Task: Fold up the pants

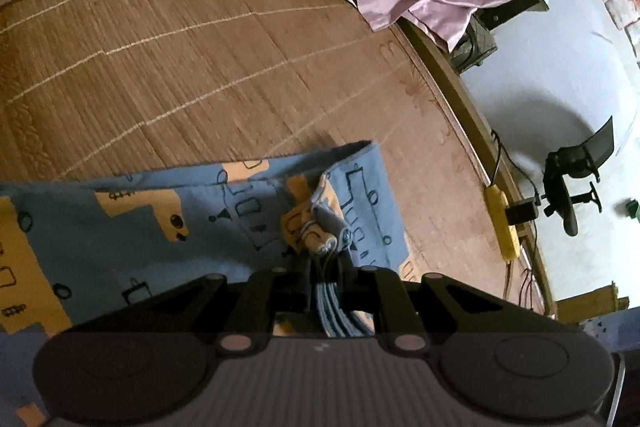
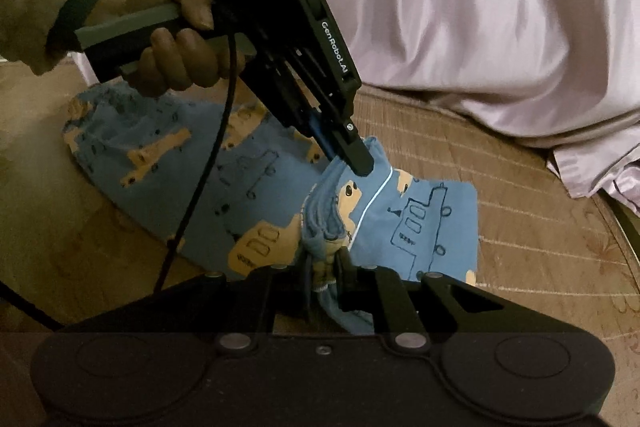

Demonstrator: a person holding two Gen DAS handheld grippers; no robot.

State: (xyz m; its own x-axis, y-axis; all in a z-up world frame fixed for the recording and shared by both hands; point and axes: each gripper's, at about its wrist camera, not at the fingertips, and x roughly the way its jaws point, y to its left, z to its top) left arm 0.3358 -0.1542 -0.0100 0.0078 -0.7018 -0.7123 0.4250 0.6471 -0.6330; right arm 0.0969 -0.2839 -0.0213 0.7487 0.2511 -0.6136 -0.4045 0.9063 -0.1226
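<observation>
Left gripper (image 2: 356, 159), black two-fingered tool held by a hand (image 2: 176, 39) in a pale sleeve, clenched on a bunched edge of the small blue cotton pants printed with orange diggers and outlined trains (image 2: 256, 187) — pinched at what looks like the layered end of the cloth, at about 12 o'clock from the right tool's own jaws. Seen again in its own view (image 1: 326, 259), with several blue layers stacked between the pads. Right gripper (image 2: 324, 267), likewise black, clamped on the same gathered edge just nearer the camera, close beside the left.

Held so, probably, to carry both corners of one end together and lay that end over the rest of the garment — a two-point grip keeps the edge straight and the layers aligned. Remainder of the pants lying flat on the woven brown bamboo mat (image 2: 540, 227), trailing toward 9 o'clock under the left hand, a flap spread toward 3 o'clock.

Pale pink satin sheet (image 2: 460, 7) heaped at 12 o'clock along the mat's far edge, apart from the pants. Beyond the mat edge at 3 o'clock in the left view, a yellow power strip (image 1: 502, 223) with cables.

No containers in view, so nothing to report inside any.
</observation>
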